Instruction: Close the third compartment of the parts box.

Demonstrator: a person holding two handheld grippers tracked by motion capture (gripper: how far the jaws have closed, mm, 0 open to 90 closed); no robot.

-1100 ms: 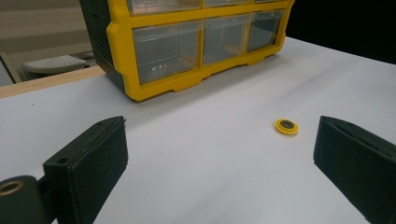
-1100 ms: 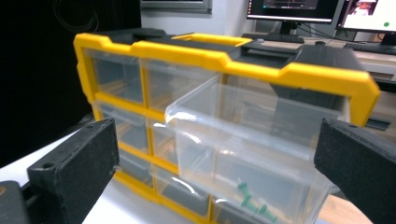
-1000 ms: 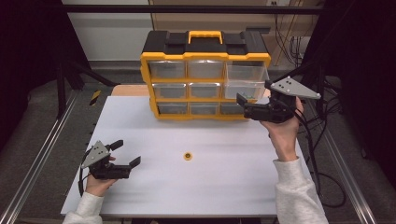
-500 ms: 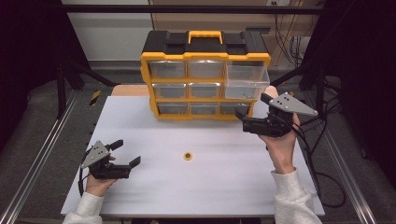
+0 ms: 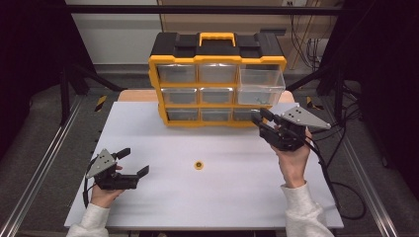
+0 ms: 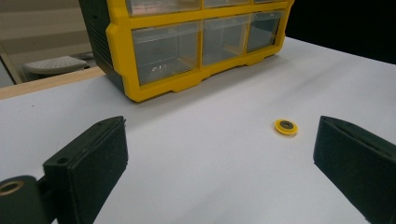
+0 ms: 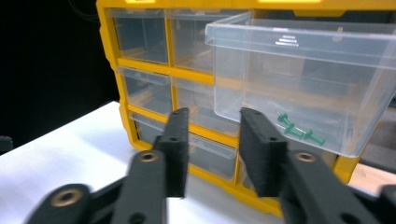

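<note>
One organizer (image 5: 217, 79) at back of counter (image 5: 163, 202): nine clear drawers, three rows of three. Top-right drawer (image 7: 317, 79) pulled out, holding three green pins (image 7: 299, 129); other drawers shut, contents hard to make out. One yellow ring (image 5: 198, 165) mid-counter, well apart from both grippers. Left gripper (image 5: 132, 162) low over near-left counter, jaws released, spread wide, nothing between. Right gripper (image 5: 261, 121) just before organizer's lower right, under pulled-out drawer; jaws just been closing, gap remains, nothing between. Organizer's bottom-right drawer partly hidden behind right gripper.
</note>
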